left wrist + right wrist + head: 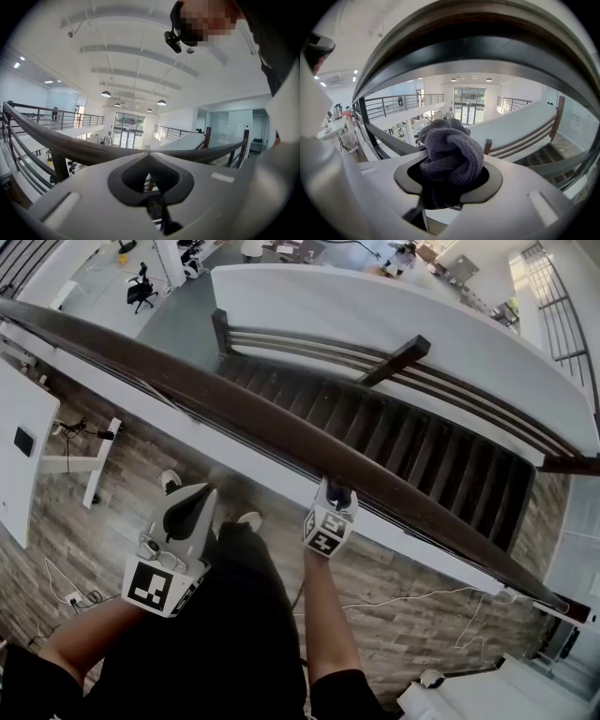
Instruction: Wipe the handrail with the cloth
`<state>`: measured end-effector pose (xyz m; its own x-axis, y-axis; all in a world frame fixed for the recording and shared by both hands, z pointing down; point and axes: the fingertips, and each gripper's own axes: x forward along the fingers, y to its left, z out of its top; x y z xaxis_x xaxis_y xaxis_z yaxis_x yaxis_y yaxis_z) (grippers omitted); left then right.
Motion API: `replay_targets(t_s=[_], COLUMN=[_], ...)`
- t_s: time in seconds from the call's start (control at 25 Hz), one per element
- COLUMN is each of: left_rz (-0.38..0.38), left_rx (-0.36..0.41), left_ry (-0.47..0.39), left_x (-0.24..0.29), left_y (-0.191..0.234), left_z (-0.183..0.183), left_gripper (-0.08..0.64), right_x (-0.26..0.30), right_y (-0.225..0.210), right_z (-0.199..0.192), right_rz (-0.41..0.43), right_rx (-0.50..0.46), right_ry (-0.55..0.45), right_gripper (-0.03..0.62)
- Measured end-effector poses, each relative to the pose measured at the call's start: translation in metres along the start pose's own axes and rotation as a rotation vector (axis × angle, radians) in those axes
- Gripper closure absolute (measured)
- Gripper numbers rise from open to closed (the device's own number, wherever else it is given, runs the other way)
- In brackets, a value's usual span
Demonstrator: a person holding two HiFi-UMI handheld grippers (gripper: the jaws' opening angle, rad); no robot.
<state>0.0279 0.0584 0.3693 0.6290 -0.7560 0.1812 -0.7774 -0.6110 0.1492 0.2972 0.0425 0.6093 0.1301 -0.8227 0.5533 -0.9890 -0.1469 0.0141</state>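
Count: two grippers, one cloth, one handrail.

The left gripper [195,504] is a white shell with a dark lining. Its jaws are pressed together with nothing between them. It hangs over the plank floor [103,521], well apart from the handrail [281,432].

The right gripper [336,498] pinches the cloth [451,154], a bunched grey-purple knit wad with a ribbed texture. The cloth sits at the near edge of the handrail, just beside it; I cannot tell whether it touches.

The handrail is one long, smooth, dark wooden bar running diagonally across the head view. Beyond its far edge lies one staircase [412,451] of dark wooden steps.

On the floor I see one white cable [422,599], and one white desk [23,451] at the left. The forearms and dark clothing cover the lower middle of the head view.
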Motion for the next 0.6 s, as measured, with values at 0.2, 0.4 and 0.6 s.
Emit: replay_targets(t_s=[0.2, 0.4, 0.6], left_rz=[0.005, 0.025, 0.049], left_rx=[-0.026, -0.007, 0.005], left_ry=[-0.005, -0.007, -0.014], left_x=[-0.007, -0.022, -0.041], left_y=[0.016, 0.053, 0.098], left_z=[0.004, 0.008, 0.022], left_gripper=[0.560, 0.560, 0.560], right_x=[-0.015, -0.010, 0.008], right_y=[0.064, 0.159, 0.238], right_z=[0.005, 0.009, 0.008], right_rz=[0.107, 0.250, 0.300], right_rx=[-0.014, -0.040, -0.027], right_ry=[-0.046, -0.059, -0.022], right_gripper=[0.428, 0.428, 0.431])
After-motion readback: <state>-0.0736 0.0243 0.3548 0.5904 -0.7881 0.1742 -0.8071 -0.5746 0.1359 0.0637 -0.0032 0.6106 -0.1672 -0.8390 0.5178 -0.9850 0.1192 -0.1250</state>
